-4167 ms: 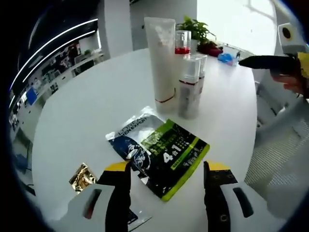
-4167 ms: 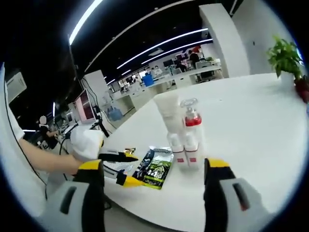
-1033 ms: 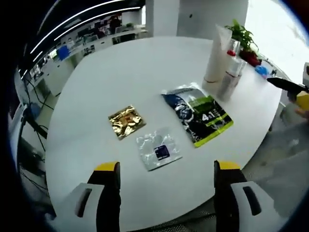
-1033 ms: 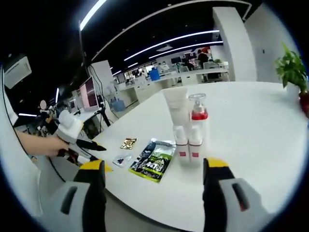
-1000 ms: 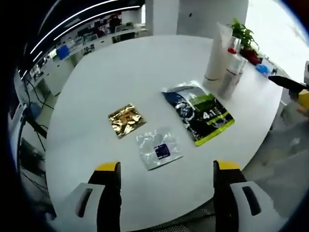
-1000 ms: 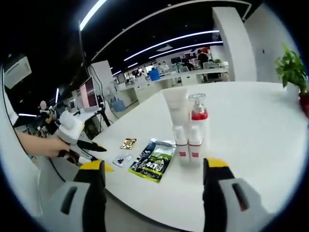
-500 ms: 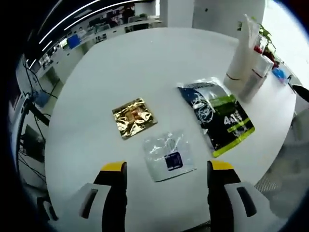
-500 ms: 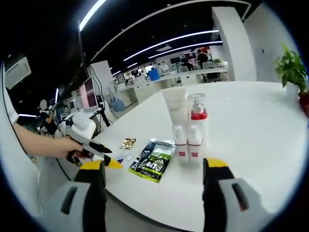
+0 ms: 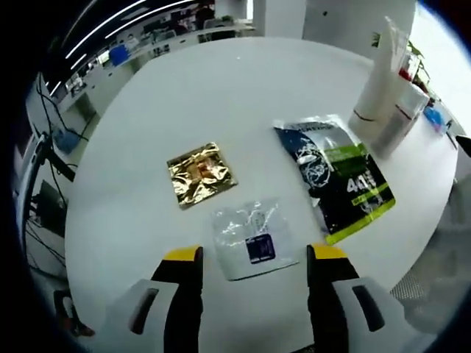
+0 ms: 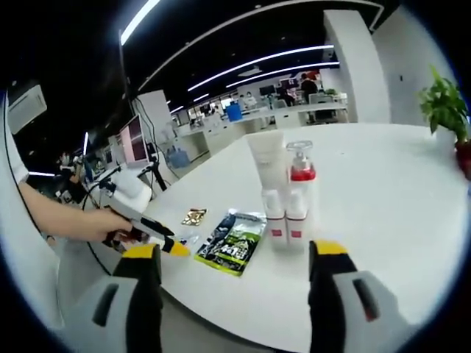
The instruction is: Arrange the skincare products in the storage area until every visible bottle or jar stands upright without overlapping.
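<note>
White round table (image 9: 147, 103) in an open office. Left gripper (image 9: 254, 257) is hovering wide open over the clear sachet (image 9: 252, 237), beside the gold sachet (image 9: 200, 173) and green pouch (image 9: 340, 180). Sachet's likely light, floppy, slippery; pinch an edge. Right gripper (image 10: 235, 254) is hanging open, empty, before upright bottles (image 10: 287, 198).

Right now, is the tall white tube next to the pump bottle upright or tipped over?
Upright. In the right gripper view the white tube stands on end on the table, close beside the red-collared pump bottle, behind two small bottles.
</note>
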The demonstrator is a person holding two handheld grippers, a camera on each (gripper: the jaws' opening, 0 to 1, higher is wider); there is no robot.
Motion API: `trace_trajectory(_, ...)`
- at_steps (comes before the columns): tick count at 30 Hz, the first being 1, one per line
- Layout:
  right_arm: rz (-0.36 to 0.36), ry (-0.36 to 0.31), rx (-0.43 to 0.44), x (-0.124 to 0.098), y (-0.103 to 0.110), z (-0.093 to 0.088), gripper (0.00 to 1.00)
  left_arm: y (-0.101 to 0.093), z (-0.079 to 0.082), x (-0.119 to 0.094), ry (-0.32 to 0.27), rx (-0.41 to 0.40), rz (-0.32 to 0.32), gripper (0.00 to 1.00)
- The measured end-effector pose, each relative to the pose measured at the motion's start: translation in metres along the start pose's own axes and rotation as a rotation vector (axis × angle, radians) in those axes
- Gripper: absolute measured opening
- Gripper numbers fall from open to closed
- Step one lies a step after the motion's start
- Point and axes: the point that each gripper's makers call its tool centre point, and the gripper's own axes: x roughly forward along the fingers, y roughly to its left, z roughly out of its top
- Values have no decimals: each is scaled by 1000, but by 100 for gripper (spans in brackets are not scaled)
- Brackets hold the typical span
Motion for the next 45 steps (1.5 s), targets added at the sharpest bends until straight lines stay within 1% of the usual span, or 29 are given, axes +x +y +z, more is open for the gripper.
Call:
trace_trajectory(2, 0, 1, 0, 0, 0, 0, 83, 0, 1, 0, -8, 1, -1, 49)
trace_trajectory(3, -1, 3, 0, 0, 0, 0, 83, 1, 2, -1, -17, 7, -5, 45)
trace_trajectory(4, -1, 3, 0, 0, 0, 0, 83, 1, 4, -1, -23, 12, -10, 37)
trace_trajectory(11, -2, 4, 2, 0, 0, 0, 83, 3, 4, 1, -32, 39, -33, 36)
trace_trajectory(13, -2, 5, 1, 1, 0, -1, 83, 3, 4, 0, -38, 33, -54, 36)
trace_trajectory(15, -1, 5, 1, 1, 0, -1, 83, 3, 6, -5, -61, 34, -66, 36)
trace_trajectory(17, -1, 7, 1, 1, 0, -1, 83, 3, 8, -12, -80, 62, -74, 36)
trace_trajectory(19, 2, 11, -2, 1, 1, -1, 83, 5, 16, -13, -119, 94, -100, 36)
trace_trajectory(21, 8, 18, -7, 2, 2, -2, 83, 4, 21, -22, -142, 142, -107, 36)
trace_trajectory(23, 15, 24, -13, 2, 4, -3, 83, -1, 29, -32, -177, 183, -127, 36)
trace_trajectory(24, 19, 28, -16, 3, 5, -3, 83, -3, 32, -37, -189, 218, -134, 36)
trace_trajectory(27, 34, 35, -11, 3, 9, -4, 83, -11, 39, -47, -218, 283, -162, 36)
trace_trajectory(29, 52, 38, 6, 4, 12, -3, 83, -18, 44, -55, -233, 343, -189, 36)
trace_trajectory(31, 69, 34, 21, 4, 16, 0, 82, -26, 47, -62, -243, 403, -217, 36)
trace_trajectory(35, 88, 27, 22, 6, 21, 4, 79, -41, 52, -74, -261, 511, -272, 36)
trace_trajectory(37, 101, 23, 29, 8, 23, 6, 77, -47, 51, -78, -256, 546, -302, 36)
trace_trajectory(40, 128, 9, 64, 14, 29, 10, 75, -58, 57, -88, -271, 583, -341, 36)
trace_trajectory(42, 153, 8, 72, 17, 34, 13, 71, -65, 60, -95, -279, 615, -365, 36)
trace_trajectory(44, 190, 24, 78, 20, 40, 14, 64, -72, 62, -101, -283, 674, -389, 36)
trace_trajectory(45, 200, 26, 77, 22, 42, 15, 61, -73, 63, -102, -286, 680, -391, 36)
